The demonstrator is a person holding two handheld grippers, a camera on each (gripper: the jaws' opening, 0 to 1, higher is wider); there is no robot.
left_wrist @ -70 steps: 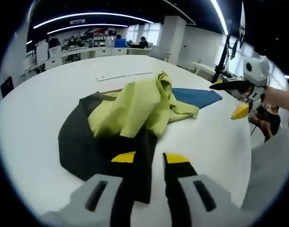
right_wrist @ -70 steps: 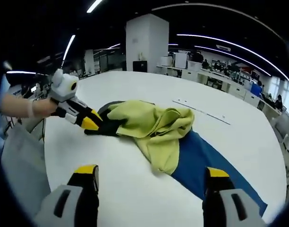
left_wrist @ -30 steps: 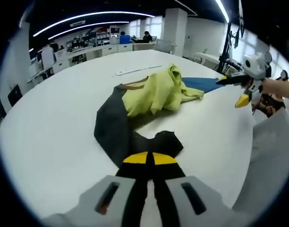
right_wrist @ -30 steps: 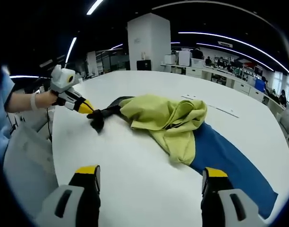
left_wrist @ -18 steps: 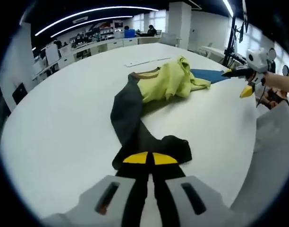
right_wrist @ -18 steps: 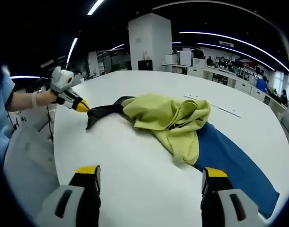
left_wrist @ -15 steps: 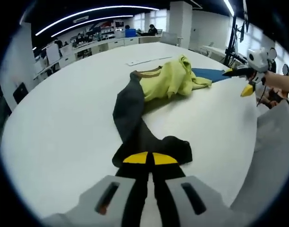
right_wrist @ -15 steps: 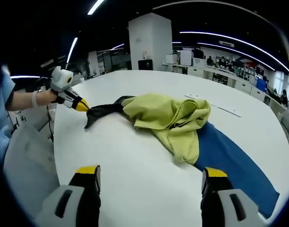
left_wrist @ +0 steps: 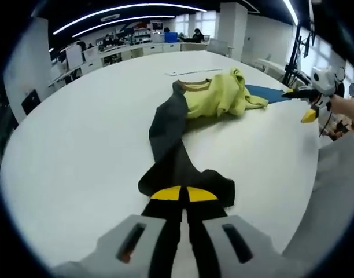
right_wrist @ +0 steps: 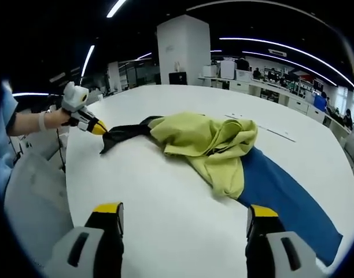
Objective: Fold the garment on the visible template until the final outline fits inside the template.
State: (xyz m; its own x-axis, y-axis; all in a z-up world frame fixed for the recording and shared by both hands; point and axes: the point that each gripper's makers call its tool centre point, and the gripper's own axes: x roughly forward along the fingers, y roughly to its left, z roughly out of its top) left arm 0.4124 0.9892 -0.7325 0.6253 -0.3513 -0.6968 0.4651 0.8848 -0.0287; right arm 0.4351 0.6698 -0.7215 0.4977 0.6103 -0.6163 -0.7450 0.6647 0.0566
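Since 2.3 s ago the left gripper (left_wrist: 183, 194) has pulled the garment's dark sleeve (left_wrist: 168, 139) out from the heap, so it now runs as a long, stretched band across the white counter (left_wrist: 78, 133) instead of lying bunched under the yellow-green cloth. Its 2 yellow-tipped jaws are closed together on the sleeve's end, which is crumpled just ahead of them. From the right gripper view the left gripper (right_wrist: 99, 128) is seen at the counter's edge, held by a person's hand (right_wrist: 52, 120), with the dark sleeve (right_wrist: 125, 135) drawn taut from its tip to the garment.

Farther along the counter, the yellow-green body of the garment (right_wrist: 209, 142) lies in a rumpled mound. It partly covers 1 end of the blue template (right_wrist: 281, 194), whose bare part reaches toward the counter's edge.

Near the template's exposed part the right gripper (right_wrist: 183, 214) hovers with its 2 jaws spread wide apart and nothing between them. In the left gripper view, the right gripper (left_wrist: 307, 104) sits off beyond the garment, near the blue template (left_wrist: 268, 92).
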